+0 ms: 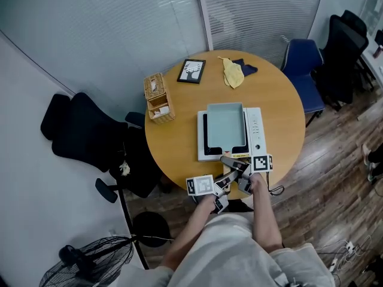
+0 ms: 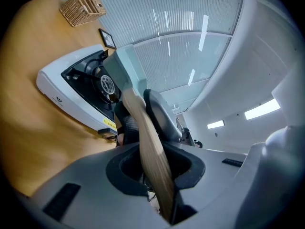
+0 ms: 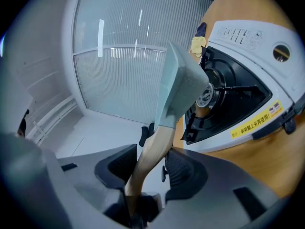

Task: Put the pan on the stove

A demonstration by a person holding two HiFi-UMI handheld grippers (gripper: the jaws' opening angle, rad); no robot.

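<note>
A pale blue-green rectangular pan (image 1: 225, 124) lies over the burner of a white portable stove (image 1: 256, 130) at the middle of the round wooden table (image 1: 179, 142). Its wooden handle (image 1: 234, 162) points toward me. My right gripper (image 1: 241, 166) is shut on that handle close to the pan, and my left gripper (image 1: 226, 180) is shut on it just behind. In the left gripper view the handle (image 2: 147, 132) runs between the jaws of the left gripper (image 2: 143, 123) up to the pan (image 2: 126, 68). In the right gripper view the handle (image 3: 152, 147) fills the gap of the right gripper (image 3: 150, 166) below the pan (image 3: 181, 85).
A wicker basket (image 1: 158, 97) stands left of the stove. A framed picture (image 1: 191, 70), a yellow cloth (image 1: 233, 73) and a dark cloth (image 1: 246, 69) lie at the far edge. A blue chair (image 1: 302, 70) and black chairs (image 1: 78, 133) surround the table. A fan (image 1: 90, 259) stands on the floor.
</note>
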